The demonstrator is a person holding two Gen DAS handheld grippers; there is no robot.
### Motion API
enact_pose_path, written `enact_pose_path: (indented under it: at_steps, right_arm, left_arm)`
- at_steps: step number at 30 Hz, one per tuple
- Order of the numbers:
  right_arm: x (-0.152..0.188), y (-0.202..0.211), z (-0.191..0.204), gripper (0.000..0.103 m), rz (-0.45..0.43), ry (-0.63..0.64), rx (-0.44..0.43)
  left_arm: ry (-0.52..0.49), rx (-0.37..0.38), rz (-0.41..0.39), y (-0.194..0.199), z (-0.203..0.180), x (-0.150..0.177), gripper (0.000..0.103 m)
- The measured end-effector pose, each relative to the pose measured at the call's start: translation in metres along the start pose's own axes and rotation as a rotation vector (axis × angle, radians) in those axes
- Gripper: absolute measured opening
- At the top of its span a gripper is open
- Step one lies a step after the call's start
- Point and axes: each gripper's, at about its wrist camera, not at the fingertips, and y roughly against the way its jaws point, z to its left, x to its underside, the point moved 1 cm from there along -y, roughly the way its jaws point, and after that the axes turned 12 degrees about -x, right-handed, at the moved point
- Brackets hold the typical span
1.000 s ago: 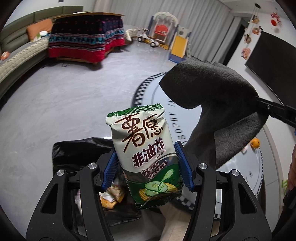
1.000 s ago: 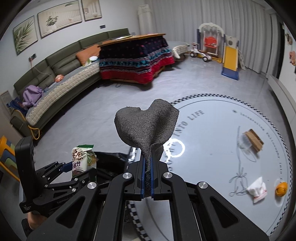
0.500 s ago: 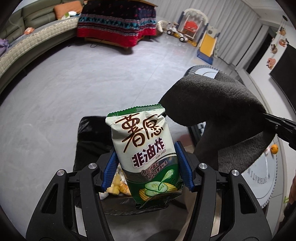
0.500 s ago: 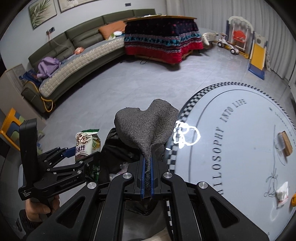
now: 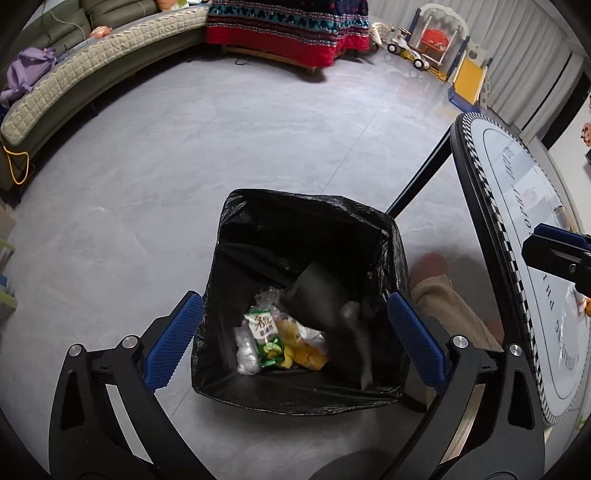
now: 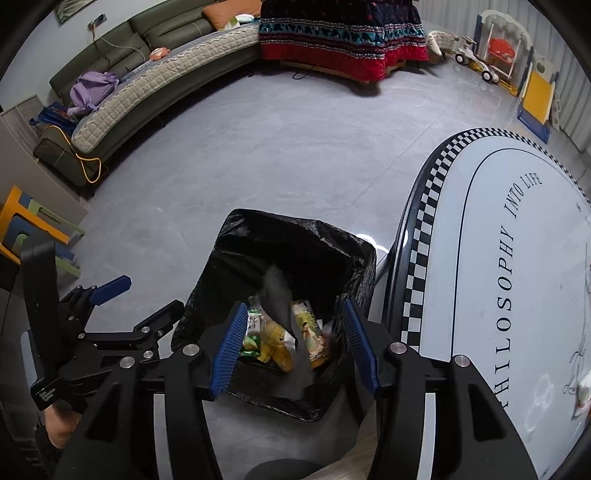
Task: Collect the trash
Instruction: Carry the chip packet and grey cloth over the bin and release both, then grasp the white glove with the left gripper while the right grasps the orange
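A bin lined with a black bag (image 5: 258, 210) stands on the floor below both grippers; it also shows in the right wrist view (image 6: 295, 236). The green and white snack bag (image 5: 264, 334) lies inside among other wrappers. The grey cloth (image 5: 325, 299) is blurred, falling into the bin; it also shows in the right wrist view (image 6: 279, 291). My left gripper (image 5: 295, 332) is open and empty above the bin. My right gripper (image 6: 293, 347) is open and empty above it too. The left gripper shows in the right wrist view (image 6: 136, 299).
The round white table with a checkered rim (image 6: 424, 229) stands right of the bin, with small bits of trash at its far right edge (image 6: 581, 387). A curved sofa (image 6: 155, 81), a cloth-covered table (image 6: 343, 33) and toys (image 6: 495, 59) line the far side of the grey floor.
Both grippers tilted down over the bin and opened. The snack bag dropped from the left gripper into the bin. The grey cloth left the right gripper and is falling in.
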Motion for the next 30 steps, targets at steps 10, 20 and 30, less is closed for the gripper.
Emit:
enact_pose_path:
  at_steps: [10,20,30]
  right_arm:
    - [0.006,0.027,-0.022,0.055,-0.045,-0.026,-0.015]
    - [0.02,0.077,-0.066,0.055,-0.12,-0.085,0.007]
    - [0.039,0.132,-0.131,0.055,-0.192,-0.179,0.074]
  left_arm:
    - [-0.051,0.03,-0.014,0.004,-0.023,-0.008,0.097]
    - [-0.13,0.087,-0.054,0.032,-0.083,-0.022,0.097]
    - [-0.264,0.17,-0.086,0.062,-0.172,-0.038,0.097]
